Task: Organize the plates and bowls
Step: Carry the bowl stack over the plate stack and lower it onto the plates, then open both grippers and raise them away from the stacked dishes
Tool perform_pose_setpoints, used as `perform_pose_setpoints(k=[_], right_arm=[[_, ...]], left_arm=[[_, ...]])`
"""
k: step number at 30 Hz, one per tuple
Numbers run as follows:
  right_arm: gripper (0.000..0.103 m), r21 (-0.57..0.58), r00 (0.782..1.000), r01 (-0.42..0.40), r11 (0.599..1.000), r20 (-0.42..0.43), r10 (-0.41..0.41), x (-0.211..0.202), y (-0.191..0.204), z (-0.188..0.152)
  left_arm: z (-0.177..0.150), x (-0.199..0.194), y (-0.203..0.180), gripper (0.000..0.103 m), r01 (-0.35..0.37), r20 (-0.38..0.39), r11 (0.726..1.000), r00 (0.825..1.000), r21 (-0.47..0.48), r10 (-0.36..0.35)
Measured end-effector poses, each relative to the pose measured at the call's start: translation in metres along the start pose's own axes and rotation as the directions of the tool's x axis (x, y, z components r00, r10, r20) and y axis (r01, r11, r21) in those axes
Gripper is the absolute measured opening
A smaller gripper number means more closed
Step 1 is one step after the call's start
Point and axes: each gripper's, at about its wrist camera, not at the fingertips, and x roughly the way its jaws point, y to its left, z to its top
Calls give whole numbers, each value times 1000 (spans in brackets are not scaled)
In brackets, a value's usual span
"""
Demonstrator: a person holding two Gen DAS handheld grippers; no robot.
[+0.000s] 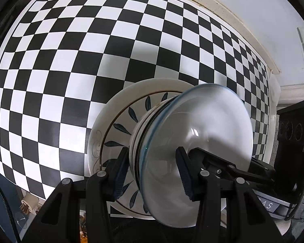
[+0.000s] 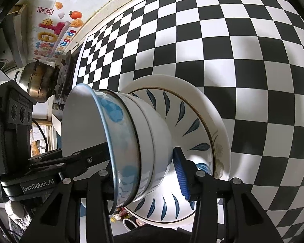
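Note:
A stack stands on the checkered cloth: white plates with blue leaf marks (image 1: 119,121) (image 2: 194,121), white bowls on them (image 2: 158,133), and a clear glass bowl (image 1: 198,125) (image 2: 111,125) on top. My left gripper (image 1: 152,172) straddles the bowls' rims, one finger (image 1: 119,174) outside, the other (image 1: 184,172) inside the glass bowl. My right gripper (image 2: 146,174) straddles the opposite side, one finger (image 2: 182,174) outside by the plate, the other inside the bowl. Both jaws are wide; contact with the bowls is unclear.
The black and white checkered cloth (image 1: 71,60) (image 2: 233,40) covers the table. A wall with stickers (image 2: 50,34), a metal pot (image 2: 36,81) and a stove burner (image 2: 64,75) are at the far left of the right wrist view. The table edge (image 1: 223,16) runs along a white wall.

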Motion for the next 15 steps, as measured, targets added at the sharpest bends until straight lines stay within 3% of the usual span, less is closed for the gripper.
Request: perform_pose_setpoints(k=[9, 15], right_arm=[[46, -13, 999, 33, 999, 13, -32, -7, 5, -2], [46, -61, 987, 126, 990, 107, -119, -47, 21, -11]], left_arm=[[-5, -20, -6, 43, -76, 67, 996, 995, 34, 74], [-19, -57, -13, 45, -182, 184, 982, 968, 51, 170]])
